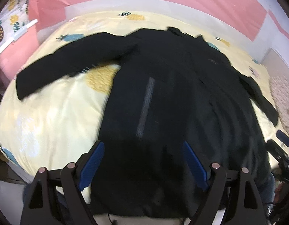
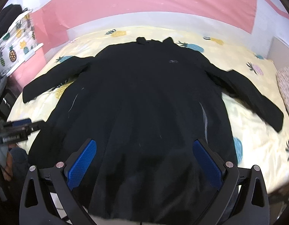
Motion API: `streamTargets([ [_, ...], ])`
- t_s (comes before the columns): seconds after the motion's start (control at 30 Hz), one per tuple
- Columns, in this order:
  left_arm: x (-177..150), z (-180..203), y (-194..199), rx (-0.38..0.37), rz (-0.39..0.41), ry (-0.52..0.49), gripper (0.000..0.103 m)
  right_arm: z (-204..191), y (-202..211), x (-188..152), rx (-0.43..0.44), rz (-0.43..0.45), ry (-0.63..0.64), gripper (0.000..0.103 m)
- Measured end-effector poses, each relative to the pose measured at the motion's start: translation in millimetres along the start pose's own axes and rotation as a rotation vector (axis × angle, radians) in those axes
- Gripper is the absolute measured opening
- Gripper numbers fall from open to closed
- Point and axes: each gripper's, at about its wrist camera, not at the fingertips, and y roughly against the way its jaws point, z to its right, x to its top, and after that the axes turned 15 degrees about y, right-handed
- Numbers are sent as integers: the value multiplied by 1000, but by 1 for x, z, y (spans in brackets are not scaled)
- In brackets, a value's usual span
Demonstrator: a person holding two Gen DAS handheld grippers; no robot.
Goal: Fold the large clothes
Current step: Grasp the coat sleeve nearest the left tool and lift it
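Coat (image 2: 137,101): black, long, spread flat on the bed, collar toward the far edge, hem at the near edge and spilling a little over it.
Sleeves: both stretched out sideways; left sleeve (image 1: 69,63) runs toward the left edge, right sleeve (image 2: 249,97) toward the right edge. Cuffs lie on the sheet, short of the edges.
Coat detail: a grey strip (image 1: 146,105) runs lengthwise down the body in my left view; a small pale mark near the chest shows in the right view.
Bed (image 1: 50,123): pale yellow sheet with pineapple print, lumpy under the left sleeve.
Left gripper (image 1: 144,161): jaws wide apart, blue pads clear of the cloth as far as I can tell, nothing between them but the coat's lower part seen below. It sits over the hem, left of centre.
Right gripper (image 2: 144,159): jaws wide apart, holding nothing, over the hem near the middle.
Cross-check: each gripper shows at the side of the other's view, blurred.
Wall (image 2: 144,1): pink, behind the far edge.
Pillow (image 2: 15,43): pineapple print, off the far-left corner.
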Motion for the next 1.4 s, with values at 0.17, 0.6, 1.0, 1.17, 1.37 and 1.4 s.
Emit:
streamTargets([
  [0.17,37,-29,-15,46,49,51,87,-4,-24,22,11,1,33,103],
  [0.6,113,-139,-67,172,136,284,87,-16,-72,64,-60,-14,133,103],
  [1.0,144,-230,-111,122,138,603,87,-25,-110,74,-23,-48,167,103],
  [1.17,152,-243,-119,103,180,655,93,-23,-116,70,-29,-51,159,103],
  [1.37,166,-229,-134,176,172,582,93,-14,-120,63,-43,-66,128,103],
  [1.4,169,-227,-134,199,178,563,70,-11,-120,62,-47,-69,121,103],
])
